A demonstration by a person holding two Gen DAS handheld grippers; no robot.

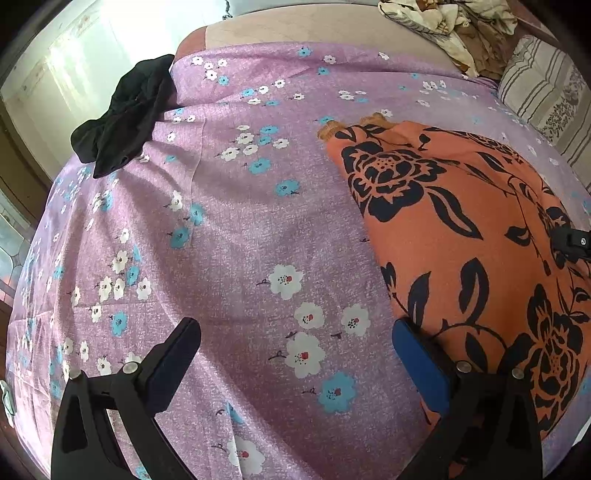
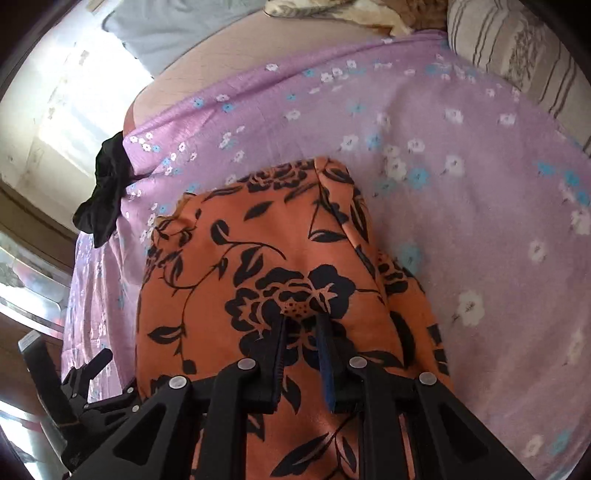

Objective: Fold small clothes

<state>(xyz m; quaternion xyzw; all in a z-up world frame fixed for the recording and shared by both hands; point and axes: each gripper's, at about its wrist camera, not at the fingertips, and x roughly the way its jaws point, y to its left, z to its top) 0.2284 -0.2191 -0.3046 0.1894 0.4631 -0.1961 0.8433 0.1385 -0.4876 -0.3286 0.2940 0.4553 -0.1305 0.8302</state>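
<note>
An orange garment with black flowers point(image 1: 461, 236) lies on the purple flowered bedsheet point(image 1: 240, 221), at the right of the left wrist view. My left gripper point(image 1: 295, 332) is open and empty over the sheet, its right finger at the garment's left edge. In the right wrist view the same garment point(image 2: 258, 251) fills the middle. My right gripper point(image 2: 303, 321) is nearly closed, its fingers pinching a ridge of the garment's cloth. The right gripper also shows at the right edge of the left wrist view point(image 1: 570, 243); the left gripper shows at lower left of the right wrist view point(image 2: 88, 373).
A black garment point(image 1: 125, 114) lies bunched at the bed's far left edge, also in the right wrist view point(image 2: 105, 195). A striped pillow point(image 1: 546, 88) and a crumpled patterned cloth point(image 1: 450, 26) sit at the far right. The bed edge drops off at left.
</note>
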